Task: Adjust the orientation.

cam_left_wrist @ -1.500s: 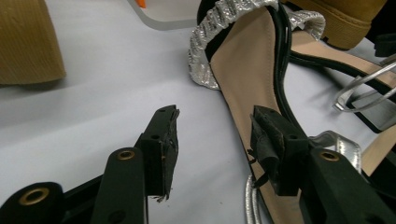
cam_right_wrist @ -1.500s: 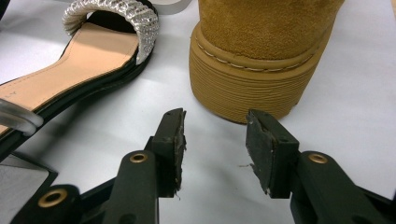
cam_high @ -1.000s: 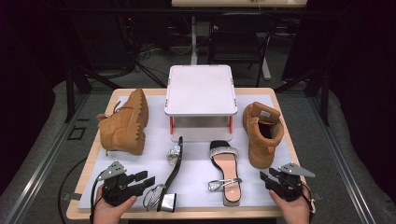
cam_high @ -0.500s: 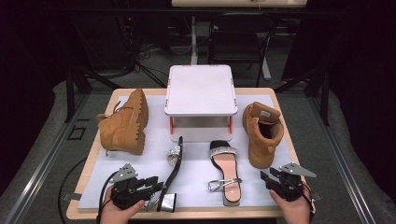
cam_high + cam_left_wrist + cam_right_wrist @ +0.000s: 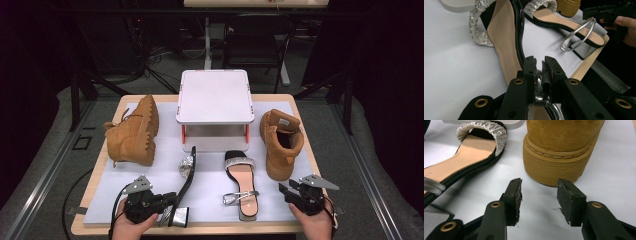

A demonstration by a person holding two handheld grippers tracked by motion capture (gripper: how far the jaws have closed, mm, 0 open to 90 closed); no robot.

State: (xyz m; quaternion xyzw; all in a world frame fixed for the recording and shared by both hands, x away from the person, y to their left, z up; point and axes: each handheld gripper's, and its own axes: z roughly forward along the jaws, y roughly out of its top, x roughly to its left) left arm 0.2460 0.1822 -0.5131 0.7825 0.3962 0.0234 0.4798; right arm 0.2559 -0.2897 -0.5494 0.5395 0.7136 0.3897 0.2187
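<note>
Sandal on its side [image 5: 186,177] is what we have in hand: it lies on its edge at the near left of the desk [image 5: 300,107], on the white mat [image 5: 210,195], with its block heel [image 5: 179,216] toward us and its rhinestone toe band [image 5: 187,165] pointing away. Our left gripper [image 5: 167,200] has its jaws drawn nearly together on the silver ankle strap [image 5: 541,101] by that heel; in the left gripper view the strap's metal loop sits pinched between the pads.

At the near right, our right gripper [image 5: 286,192] rests on the mat with its jaws apart and nothing between them. In the right gripper view it faces the heel of the upright tan boot [image 5: 564,147].

Between the two grippers lies the matching sandal [image 5: 241,182], flat on its sole, its silver strap standing up. Farther back on the left, a second tan boot [image 5: 132,135] lies tipped on its side. The upright tan boot stands at the right. At the far middle stands a white two-tier shoe rack [image 5: 214,97] with nothing on its top.

We judge the work barely begun: one sandal is gripped but not lifted, and all four shoes are on the mat. If they belong on the rack, everything is left to do.
</note>
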